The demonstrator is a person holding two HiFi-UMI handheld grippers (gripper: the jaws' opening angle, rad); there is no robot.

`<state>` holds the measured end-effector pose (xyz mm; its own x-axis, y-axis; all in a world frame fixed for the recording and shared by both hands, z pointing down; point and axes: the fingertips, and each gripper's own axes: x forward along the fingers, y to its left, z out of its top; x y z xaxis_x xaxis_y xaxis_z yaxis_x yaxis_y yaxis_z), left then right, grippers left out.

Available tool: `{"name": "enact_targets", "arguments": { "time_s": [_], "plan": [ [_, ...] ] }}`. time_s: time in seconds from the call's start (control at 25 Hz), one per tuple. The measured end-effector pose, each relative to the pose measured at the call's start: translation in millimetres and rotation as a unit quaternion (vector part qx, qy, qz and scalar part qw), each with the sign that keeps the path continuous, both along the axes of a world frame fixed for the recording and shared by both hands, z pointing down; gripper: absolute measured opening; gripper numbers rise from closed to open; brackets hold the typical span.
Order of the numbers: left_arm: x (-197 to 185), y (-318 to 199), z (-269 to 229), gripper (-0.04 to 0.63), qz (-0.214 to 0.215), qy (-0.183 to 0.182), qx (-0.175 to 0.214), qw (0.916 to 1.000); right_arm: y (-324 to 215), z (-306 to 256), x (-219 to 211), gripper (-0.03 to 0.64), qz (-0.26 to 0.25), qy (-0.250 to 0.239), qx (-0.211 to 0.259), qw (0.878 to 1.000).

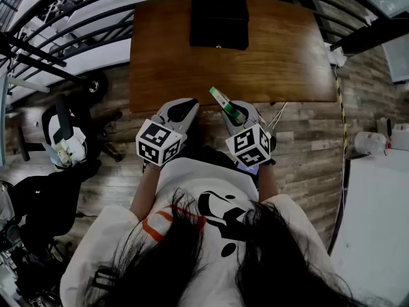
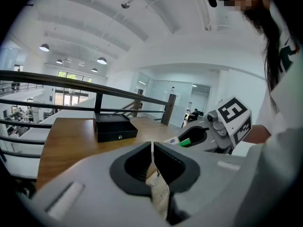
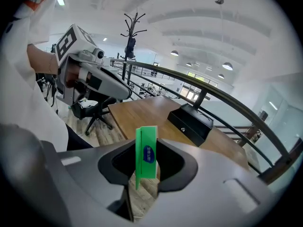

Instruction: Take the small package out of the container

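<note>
At the near edge of the table point(image 1: 179, 75), well apart from the black box point(image 1: 219, 21) at its far edge, the right gripper point(image 3: 146, 171) clamps the green package point(image 3: 147, 150) across its flat faces, judged light, thin and crushable, while the left gripper point(image 2: 152, 161) is closed and empty.

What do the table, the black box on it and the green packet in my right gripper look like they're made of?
Table: wood or wood veneer, going by the brown grain, with a slight sheen.
Black box: unclear, perhaps painted wood or plastic; matte, even black surface.
Green packet, clamped in the right gripper: thin printed card or foil, flat with crisp edges.
</note>
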<state>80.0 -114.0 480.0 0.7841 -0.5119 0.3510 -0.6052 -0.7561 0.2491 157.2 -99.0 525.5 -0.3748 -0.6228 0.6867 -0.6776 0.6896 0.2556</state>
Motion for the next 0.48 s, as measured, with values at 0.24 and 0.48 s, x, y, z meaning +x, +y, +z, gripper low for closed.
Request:
{"name": "enact_targets", "arguments": {
  "time_s": [0.24, 0.48],
  "plan": [
    [-5, 34, 6, 0.0, -0.004, -0.009, -0.007, 0.9999, 35, 5, -4, 0.123, 0.001, -0.009, -0.002, 1.0],
    [-17, 57, 5, 0.0, -0.011, -0.028, -0.008, 0.9995, 50, 7, -16, 0.123, -0.007, -0.025, -0.002, 1.0]
  ]
}}
